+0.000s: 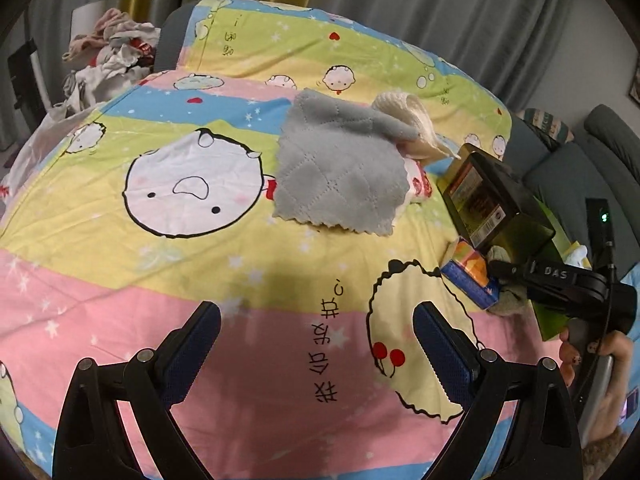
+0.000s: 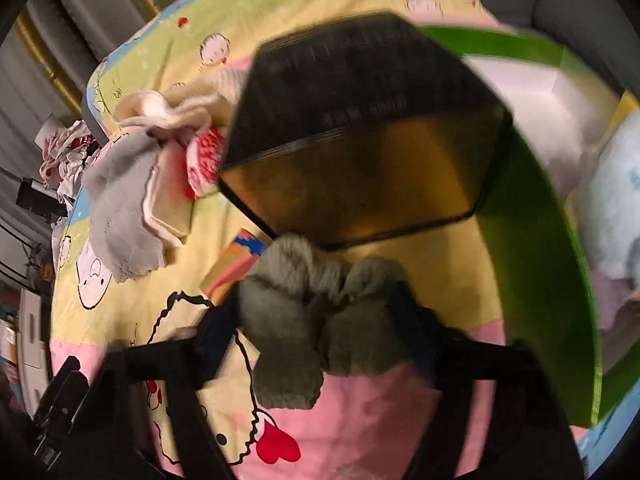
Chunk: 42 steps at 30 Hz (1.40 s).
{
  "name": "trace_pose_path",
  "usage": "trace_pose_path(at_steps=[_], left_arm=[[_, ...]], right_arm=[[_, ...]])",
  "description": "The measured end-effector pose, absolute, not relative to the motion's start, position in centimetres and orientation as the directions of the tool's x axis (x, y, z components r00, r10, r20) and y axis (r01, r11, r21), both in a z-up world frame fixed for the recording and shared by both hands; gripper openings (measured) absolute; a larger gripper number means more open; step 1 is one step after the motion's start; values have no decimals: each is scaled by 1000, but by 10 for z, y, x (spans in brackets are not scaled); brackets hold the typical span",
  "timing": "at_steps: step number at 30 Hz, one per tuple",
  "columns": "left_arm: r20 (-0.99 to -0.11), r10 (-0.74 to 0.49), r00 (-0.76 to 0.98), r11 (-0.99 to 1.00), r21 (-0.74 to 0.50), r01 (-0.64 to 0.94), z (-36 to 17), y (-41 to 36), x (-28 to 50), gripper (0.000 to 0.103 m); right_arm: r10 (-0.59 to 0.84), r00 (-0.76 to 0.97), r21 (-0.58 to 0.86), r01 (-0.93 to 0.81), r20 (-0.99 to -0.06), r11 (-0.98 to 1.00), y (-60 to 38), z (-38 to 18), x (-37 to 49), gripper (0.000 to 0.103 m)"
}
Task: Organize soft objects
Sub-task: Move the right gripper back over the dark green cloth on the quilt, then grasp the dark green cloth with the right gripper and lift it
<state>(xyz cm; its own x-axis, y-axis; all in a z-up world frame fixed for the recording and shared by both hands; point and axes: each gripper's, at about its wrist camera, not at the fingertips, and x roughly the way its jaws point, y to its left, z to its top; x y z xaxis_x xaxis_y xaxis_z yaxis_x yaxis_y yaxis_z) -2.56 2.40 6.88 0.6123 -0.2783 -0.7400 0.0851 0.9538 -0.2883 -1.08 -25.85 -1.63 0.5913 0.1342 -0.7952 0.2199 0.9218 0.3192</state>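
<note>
Now | left gripper [image 1: 316,344] agape, level over quilt [image 1: 260,280] | right gripper [image 2: 320,320] clamps grey sock [image 2: 304,320]

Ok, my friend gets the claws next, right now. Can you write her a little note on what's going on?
Left claw: open, holding nothing, above the bedspread.
Right claw: shut on a fuzzy grey sock, near the dark tin and the green box.
Done: some soft things seem to lie in the green box already.
Left: the sock, plus the grey cloth and cream knit piece piled mid-bed.
</note>
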Motion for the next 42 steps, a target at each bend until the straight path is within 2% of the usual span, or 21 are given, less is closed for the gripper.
trace_pose_path(at_steps=[2,5,10,14,18,19,21,22,23,25,29,33,37,39,40,42], left_arm=[[-741,-275,613,954,-288,80,70,26,-25,97],[-737,-263,623,957,-280,73,73,30,-26,97],[-737,-223,639,966,-256,41,76,37,-25,97],[-741,-206,639,967,-252,19,76,44,-25,97],[-743,-180,645,971,-241,-7,75,50,-24,97],[-745,-181,642,970,-244,-10,74,51,-23,97],[-752,-196,630,966,-259,-8,72,52,-22,97],[-754,-204,624,963,-268,-10,71,53,-22,97],[-756,-215,618,960,-280,-8,71,53,-22,97],[-760,-251,600,951,-309,7,69,51,-21,97],[-757,-334,561,929,-365,61,65,42,-22,97],[-767,-359,533,926,-365,98,59,28,-22,96],[-772,-383,507,918,-378,119,51,19,-19,77],[-783,-396,480,912,-397,106,42,18,-15,68],[-788,-400,469,909,-405,95,39,18,-13,63],[-787,-402,467,906,-416,80,33,20,-11,59]], right_arm=[[161,611,367,228,-775,902,-263,-12,-15,18],[158,665,375,196,-730,906,-259,9,-31,13],[303,714,405,-30,-631,914,-214,41,-53,13],[504,620,503,-197,-601,842,-165,35,-44,16],[561,510,522,-235,-652,820,-125,13,-29,17],[549,491,510,-226,-677,830,-118,7,-26,21],[512,470,480,-196,-719,855,-114,0,-20,37],[490,475,465,-178,-731,867,-116,-1,-20,49],[471,489,455,-161,-734,876,-120,0,-21,60],[486,522,480,-158,-701,863,-131,8,-24,73],[529,568,537,-174,-630,826,-148,25,-33,81],[538,564,568,-142,-626,810,-149,17,-29,81],[556,523,562,-167,-646,810,-134,5,-20,78],[552,498,555,-159,-669,816,-124,-6,-9,71],[544,489,547,-154,-682,823,-120,-11,-6,65],[533,470,533,-145,-704,833,-114,-22,1,56]])
